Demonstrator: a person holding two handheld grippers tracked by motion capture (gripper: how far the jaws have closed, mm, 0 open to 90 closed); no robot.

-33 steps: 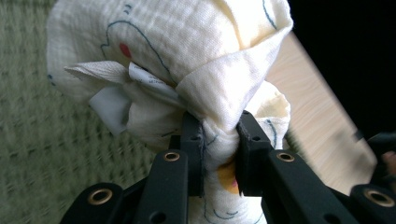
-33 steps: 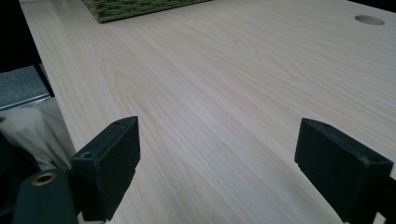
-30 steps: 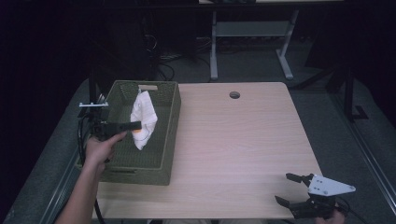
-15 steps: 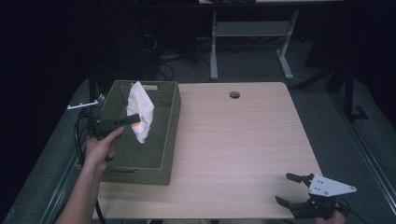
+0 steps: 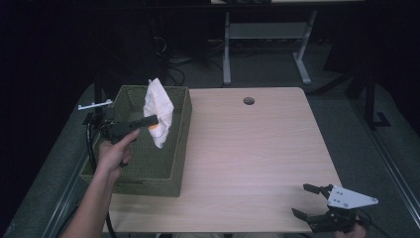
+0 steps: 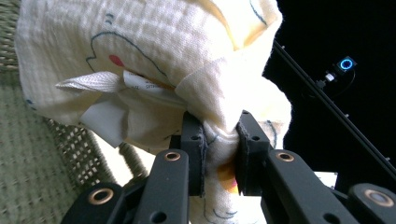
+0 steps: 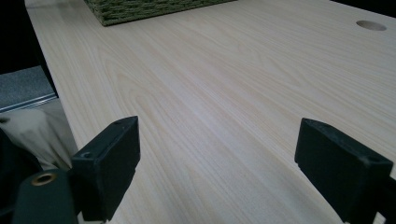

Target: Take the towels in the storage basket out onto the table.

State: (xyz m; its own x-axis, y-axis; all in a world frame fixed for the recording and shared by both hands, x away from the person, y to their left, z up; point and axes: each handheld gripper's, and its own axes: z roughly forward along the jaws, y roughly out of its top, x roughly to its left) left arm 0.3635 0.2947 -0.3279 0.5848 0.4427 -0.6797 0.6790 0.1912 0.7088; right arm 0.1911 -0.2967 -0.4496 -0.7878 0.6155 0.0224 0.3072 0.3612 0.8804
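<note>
Reading the table from its left side, I count one basket, one cloth, two grippers, one hand in sight and one table.

Item one: a single olive-green woven basket, rectangular, standing on the left part of the table; its near corner also shows in the right gripper view.

Item two: my left gripper, held in the one visible hand over the basket. Its jaws are clamped tight on item three, with fabric bunched between the two pads.

Item three: one cream-white muslin cloth, lifted clear above the basket and hanging from the jaws, part of it standing up above them. It carries a printed outline drawing in dark blue with a red spot and an orange patch. A white sewn-in tag pokes out of the folds in the left gripper view; there is print on it, but it is too small for me to read. I find no brand.

Item four: one round cable hole near the far edge of the light wood table.

Item five: my right gripper, at the near right corner, just above the tabletop, well apart from the basket. Its jaws stand wide apart with nothing between them; bare wood shows in the gap.
</note>
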